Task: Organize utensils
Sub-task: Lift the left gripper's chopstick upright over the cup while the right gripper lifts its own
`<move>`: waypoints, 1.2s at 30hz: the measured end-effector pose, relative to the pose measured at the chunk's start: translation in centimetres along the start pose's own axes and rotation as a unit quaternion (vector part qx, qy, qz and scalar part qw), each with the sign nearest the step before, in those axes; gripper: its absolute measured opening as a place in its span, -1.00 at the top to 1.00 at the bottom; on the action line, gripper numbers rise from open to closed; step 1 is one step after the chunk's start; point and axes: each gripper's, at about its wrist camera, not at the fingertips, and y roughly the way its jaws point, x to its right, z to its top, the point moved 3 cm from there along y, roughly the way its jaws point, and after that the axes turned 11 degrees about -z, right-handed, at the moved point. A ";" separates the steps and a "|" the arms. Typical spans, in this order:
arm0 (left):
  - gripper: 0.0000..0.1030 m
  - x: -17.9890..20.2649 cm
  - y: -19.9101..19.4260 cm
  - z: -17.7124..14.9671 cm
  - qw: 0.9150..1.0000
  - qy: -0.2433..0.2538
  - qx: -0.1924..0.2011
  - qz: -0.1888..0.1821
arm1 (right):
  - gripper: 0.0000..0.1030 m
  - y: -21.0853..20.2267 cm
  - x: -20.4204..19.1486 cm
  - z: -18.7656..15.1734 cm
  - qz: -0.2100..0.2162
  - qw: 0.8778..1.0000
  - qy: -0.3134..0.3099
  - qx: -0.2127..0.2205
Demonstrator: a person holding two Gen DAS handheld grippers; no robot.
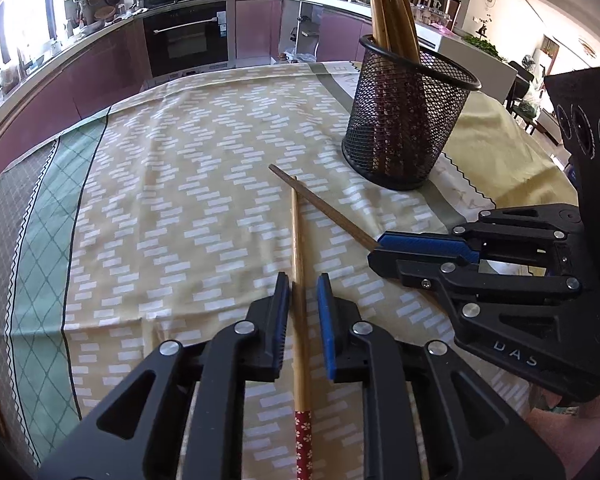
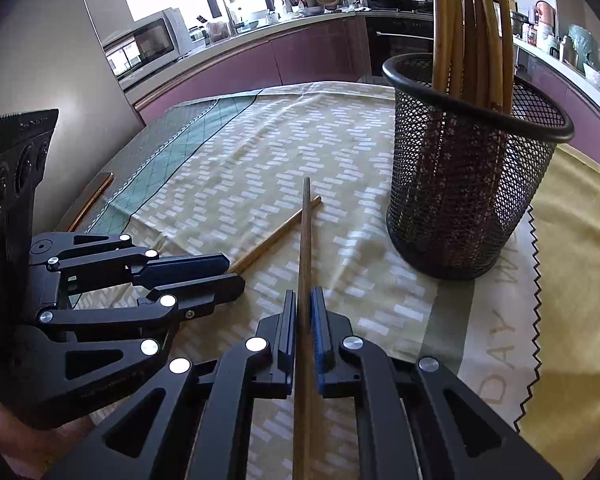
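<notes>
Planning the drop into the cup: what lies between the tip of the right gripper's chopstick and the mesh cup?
Only bare tablecloth; the right wrist view shows nothing between the chopstick and the mesh cup.

We see the left gripper (image 1: 303, 312) and right gripper (image 2: 304, 328) as matte black linkage frames with triangular cut-outs, round silver pivot pins, ribbed blue finger pads (image 1: 325, 320), white "DAS" lettering, and a black housing (image 1: 592, 120) bearing three round, dot-ringed recesses.
</notes>
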 end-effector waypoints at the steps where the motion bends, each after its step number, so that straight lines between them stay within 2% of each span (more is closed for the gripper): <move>1: 0.66 0.1 0.1 0.0 1.000 0.003 -0.001 0.002 | 0.87 0.0 -0.1 0.0 -0.003 1.000 -0.003 0.000; 6: 0.65 0.4 0.4 0.2 1.000 0.014 -0.002 0.013 | 0.87 0.1 -0.3 0.0 -0.011 1.000 -0.010 0.005; 10: 0.85 0.6 0.5 0.4 1.000 0.009 0.002 0.018 | 0.88 0.0 -0.1 0.0 -0.006 1.000 0.002 0.007; 18: 0.86 0.5 -0.8 0.5 1.000 -0.005 0.022 0.016 | 0.89 -1.8 1.1 0.1 0.016 0.999 0.021 0.035; 27: 0.86 1.0 -3.7 1.3 0.998 -0.010 0.051 -0.028 | 0.89 -4.8 1.9 0.4 0.038 0.996 0.034 0.076; 36: 0.86 1.8 -6.5 2.2 0.995 -0.011 0.081 -0.061 | 0.88 -7.2 3.1 0.9 0.038 0.992 0.051 0.113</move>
